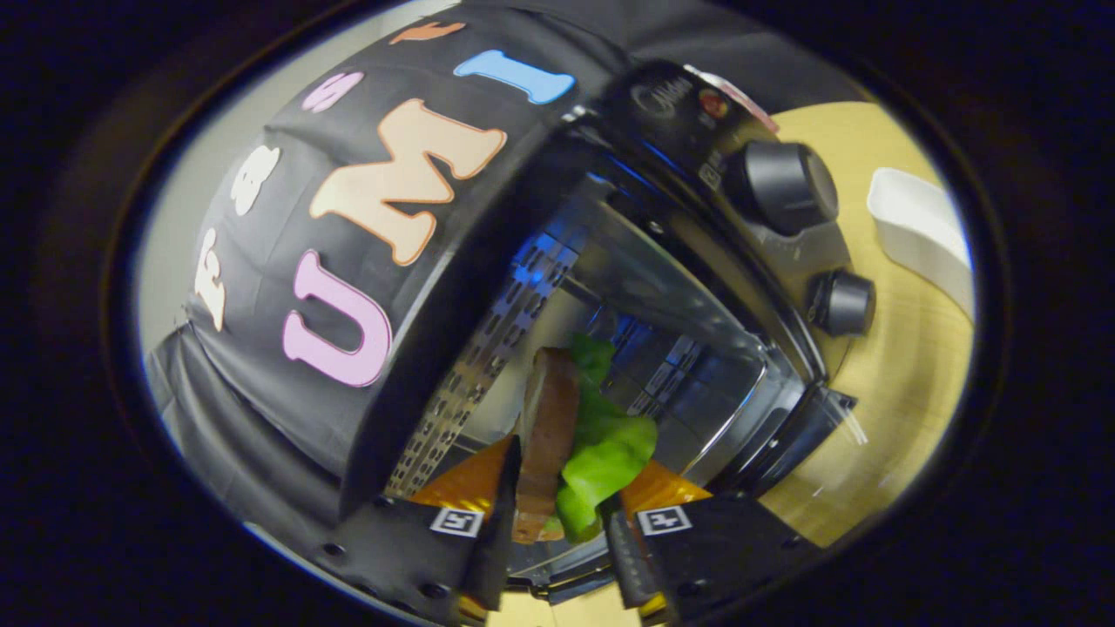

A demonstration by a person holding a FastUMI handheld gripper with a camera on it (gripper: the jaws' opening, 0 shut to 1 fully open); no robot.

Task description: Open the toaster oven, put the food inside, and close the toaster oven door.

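While the claw carries the food up to the open oven, these are the things that matter:

Claw: the gripper [557, 514] has its two fingers pressed on the food, one on each side. It is squeezing it tight, not open.

Food: the sandwich [566, 444] sits right between the fingers and sticks out ahead of them. It has a brown bread slice on one side and green lettuce [610, 453] on the other.

Long way of the food: it runs straight forward, the same way the fingers point, and its far end points into the oven.

Oven: the toaster oven [679, 287] is just ahead of the fingers. Its mouth is open, and I can see the shiny walls inside past the food.

Rack: a wire rack [740, 409] lies inside, beyond the tip of the food and a bit to one side.

Door: I think the dark flap [793, 444] near one finger is the open door, but I cannot tell for sure.

Knobs: two round knobs [784, 187] sit on the oven front, well off to the side.

Table: the wooden table [906, 348] is past the knobs, with a white dish [923, 226] on it.

Next move, my guess: push straight ahead, then let go on the rack.
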